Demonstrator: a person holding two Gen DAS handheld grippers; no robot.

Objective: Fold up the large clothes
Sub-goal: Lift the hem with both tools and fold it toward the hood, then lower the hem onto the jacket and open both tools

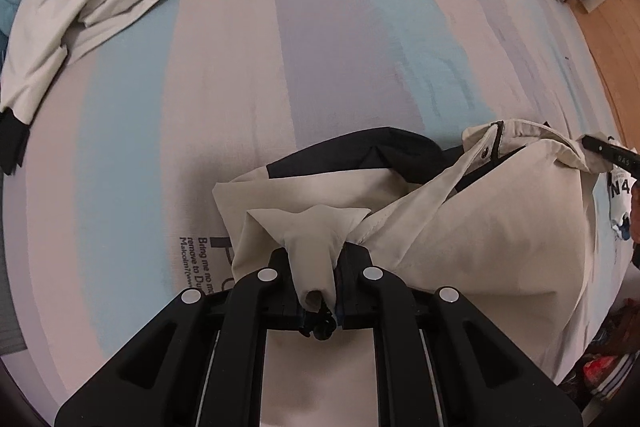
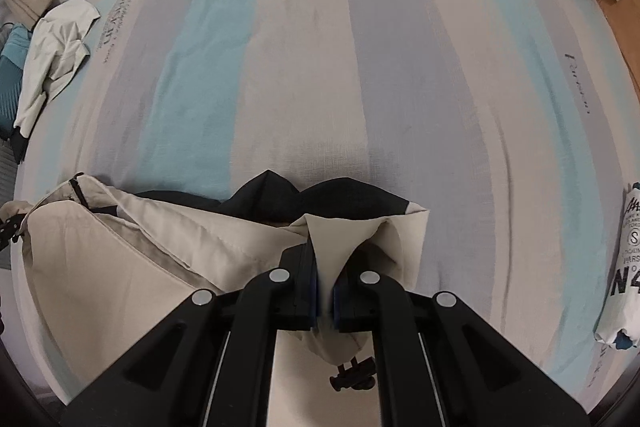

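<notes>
A beige jacket with dark navy panels [image 1: 480, 227] hangs stretched between both grippers above the striped bed sheet [image 1: 320, 27]. My left gripper [image 1: 318, 259] is shut on one beige corner of it, with a drawstring toggle hanging between the fingers. My right gripper [image 2: 326, 263] is shut on the other corner of the jacket [image 2: 140, 259], a toggle dangling below. The right gripper's finger shows at the far right of the left wrist view [image 1: 608, 153], pinching the fabric edge.
A second beige and navy garment [image 1: 72, 11] lies crumpled at the bed's far left, also in the right wrist view [image 2: 56, 43]. A folded white printed shirt [image 2: 624, 267] lies at the right edge. The sheet [image 2: 320, 67] spreads ahead. Wooden floor [image 1: 608, 39] lies to the right.
</notes>
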